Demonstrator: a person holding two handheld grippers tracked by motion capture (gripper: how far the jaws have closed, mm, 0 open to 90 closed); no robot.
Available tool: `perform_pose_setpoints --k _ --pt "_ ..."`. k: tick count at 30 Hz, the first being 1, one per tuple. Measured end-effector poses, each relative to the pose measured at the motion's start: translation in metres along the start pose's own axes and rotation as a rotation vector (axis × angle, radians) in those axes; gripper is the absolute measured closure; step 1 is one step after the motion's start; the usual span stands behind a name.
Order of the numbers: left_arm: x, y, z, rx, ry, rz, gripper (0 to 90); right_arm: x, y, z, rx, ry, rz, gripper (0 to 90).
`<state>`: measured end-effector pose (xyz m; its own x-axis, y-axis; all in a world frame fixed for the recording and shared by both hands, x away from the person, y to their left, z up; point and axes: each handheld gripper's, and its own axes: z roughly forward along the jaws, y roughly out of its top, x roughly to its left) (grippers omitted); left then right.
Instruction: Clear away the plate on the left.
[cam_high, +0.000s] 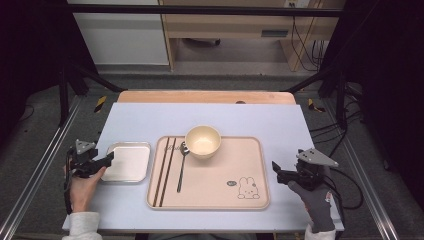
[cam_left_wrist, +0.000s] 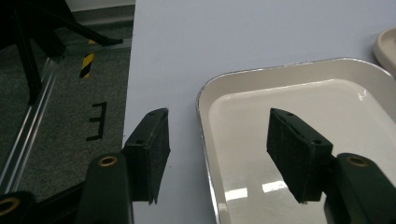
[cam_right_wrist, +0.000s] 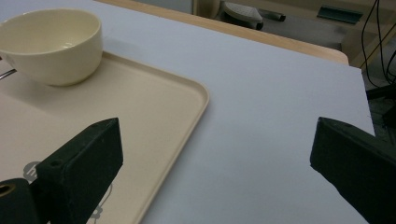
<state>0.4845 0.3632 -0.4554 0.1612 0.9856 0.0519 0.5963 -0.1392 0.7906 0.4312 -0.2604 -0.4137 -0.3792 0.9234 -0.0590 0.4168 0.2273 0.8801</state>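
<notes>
- My left gripper (cam_left_wrist: 219, 154) is nearest, its jaws released and straddling the near-left rim of the small white metal tray (cam_left_wrist: 299, 88), one jaw over the desk (cam_left_wrist: 210, 32), one over the tray's floor.
- Just right lies the beige serving tray (cam_high: 225, 192) with chopsticks (cam_high: 165, 170), spoon (cam_high: 181, 172) and cream bowl (cam_high: 203, 141).
- My right gripper (cam_high: 275, 170) hovers beside it, jaws spread wide, gripping nothing.

Beside the matt beige plastic tray (cam_high: 240, 165), the small dish (cam_left_wrist: 327, 88) looks glossy enamel with a bright metal rim; the bowl (cam_high: 203, 141) on it is smooth, glazed ceramic.
</notes>
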Motion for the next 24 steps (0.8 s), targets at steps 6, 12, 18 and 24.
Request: perform_pose_setpoints --k 6,12,18,24 --pt "0.004 -0.002 0.004 0.031 0.008 0.004 44.3 0.000 0.000 0.000 0.004 -0.001 0.002 2.7" --pt "0.005 -0.007 0.011 0.066 0.014 0.009 51.9 0.001 0.000 0.000 0.005 -0.002 -0.002 2.7" --pt "0.007 -0.009 0.013 0.093 0.004 -0.002 60.5 0.000 0.000 0.000 0.003 -0.002 -0.002 2.7" --pt "0.008 -0.010 0.014 0.106 -0.009 -0.018 65.9 0.001 0.000 0.000 0.002 -0.001 0.000 2.8"
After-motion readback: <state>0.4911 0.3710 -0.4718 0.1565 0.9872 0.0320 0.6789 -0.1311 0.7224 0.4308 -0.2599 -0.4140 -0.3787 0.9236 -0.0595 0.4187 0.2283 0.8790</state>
